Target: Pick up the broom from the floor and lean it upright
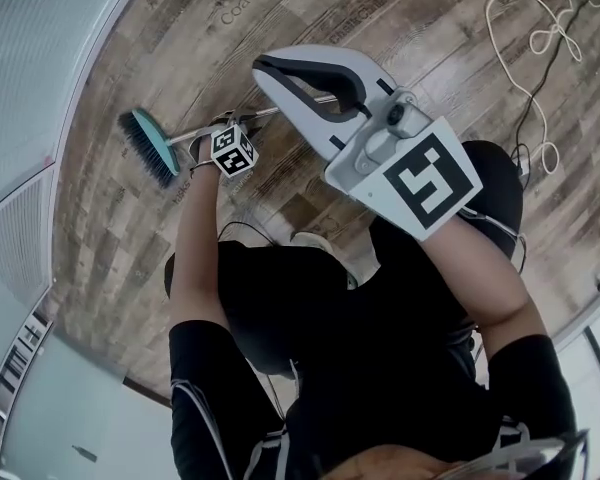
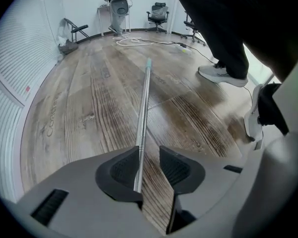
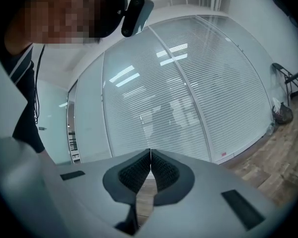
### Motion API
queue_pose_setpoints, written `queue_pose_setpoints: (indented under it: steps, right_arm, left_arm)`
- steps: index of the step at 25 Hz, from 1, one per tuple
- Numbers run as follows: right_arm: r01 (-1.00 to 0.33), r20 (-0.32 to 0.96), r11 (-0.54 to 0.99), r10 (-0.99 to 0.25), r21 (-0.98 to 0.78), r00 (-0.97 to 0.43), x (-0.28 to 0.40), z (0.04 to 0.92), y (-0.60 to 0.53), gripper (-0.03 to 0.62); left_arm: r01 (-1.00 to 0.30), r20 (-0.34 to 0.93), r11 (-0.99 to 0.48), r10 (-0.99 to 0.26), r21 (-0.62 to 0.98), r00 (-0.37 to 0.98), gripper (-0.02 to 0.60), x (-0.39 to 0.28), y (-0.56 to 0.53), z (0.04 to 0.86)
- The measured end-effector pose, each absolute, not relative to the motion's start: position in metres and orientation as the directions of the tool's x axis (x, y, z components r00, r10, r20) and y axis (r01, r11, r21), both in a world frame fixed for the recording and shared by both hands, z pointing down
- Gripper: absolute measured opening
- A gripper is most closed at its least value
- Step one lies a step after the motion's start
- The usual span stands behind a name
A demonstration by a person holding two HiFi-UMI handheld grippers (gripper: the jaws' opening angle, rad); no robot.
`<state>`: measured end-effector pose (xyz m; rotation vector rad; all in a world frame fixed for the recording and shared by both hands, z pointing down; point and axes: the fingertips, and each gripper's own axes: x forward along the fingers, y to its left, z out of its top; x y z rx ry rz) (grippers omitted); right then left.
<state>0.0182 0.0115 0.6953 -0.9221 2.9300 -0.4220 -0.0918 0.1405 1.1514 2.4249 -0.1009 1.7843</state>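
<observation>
Broom (image 1: pixel 152 146) lies flat on floor (image 1: pixel 410 28), by its left edge. Left gripper (image 2: pixel 150 155) released, handle (image 2: pixel 145 103) between jaws, against left pad. Centre it and clench firmly before lifting. Right gripper (image 3: pixel 150 158) clenched, empty.

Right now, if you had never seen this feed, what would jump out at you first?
The broom lies flat on the wood floor, its teal head at the head view's left. Its metal handle runs between the left gripper's open jaws, close by one pad and clear of the other. The right gripper, shut and empty, looms large in the middle of the head view.
</observation>
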Motion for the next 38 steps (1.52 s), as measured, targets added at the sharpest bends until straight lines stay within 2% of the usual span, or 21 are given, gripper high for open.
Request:
queue_pose_setpoints:
  steps: [6,8,11,18,25,31,38]
  right_arm:
    - [-0.572,0.069,0.789,-0.573,-0.226,-0.817,0.028,0.700,0.010,0.017]
    - [-0.568,0.075,0.795,-0.567,-0.212,-0.821,0.028,0.702,0.010,0.017]
    - [-0.563,0.077,0.796,-0.561,-0.221,-0.824,0.028,0.704,0.010,0.018]
    - [-0.560,0.074,0.798,-0.559,-0.223,-0.826,0.032,0.701,0.012,0.017]
    - [-0.567,0.075,0.794,-0.566,-0.219,-0.821,0.037,0.700,0.010,0.017]
    - [-0.571,0.017,0.789,-0.583,-0.228,-0.813,0.039,0.686,0.004,0.017]
    - [-0.532,-0.034,0.807,-0.558,-0.257,-0.829,0.026,0.680,0.008,0.017]
  left_arm:
    - [-0.160,0.962,-0.983,0.044,0.090,0.271,0.135,-0.100,0.133,1.164]
    - [-0.197,0.959,-0.973,0.063,0.121,0.276,0.108,-0.101,0.128,1.165]
    - [-0.239,0.961,-0.961,0.076,0.142,0.266,0.104,-0.100,0.123,1.166]
    - [-0.133,0.986,-0.986,0.085,0.104,0.144,0.106,-0.096,0.125,1.185]
    - [-0.143,0.985,-0.979,0.127,0.142,0.114,0.095,-0.093,0.122,1.184]
    - [-0.160,0.980,-0.978,0.103,0.131,0.169,0.094,-0.095,0.114,1.163]
    - [-0.325,0.947,-0.944,-0.053,0.056,0.318,0.094,-0.104,0.069,1.094]
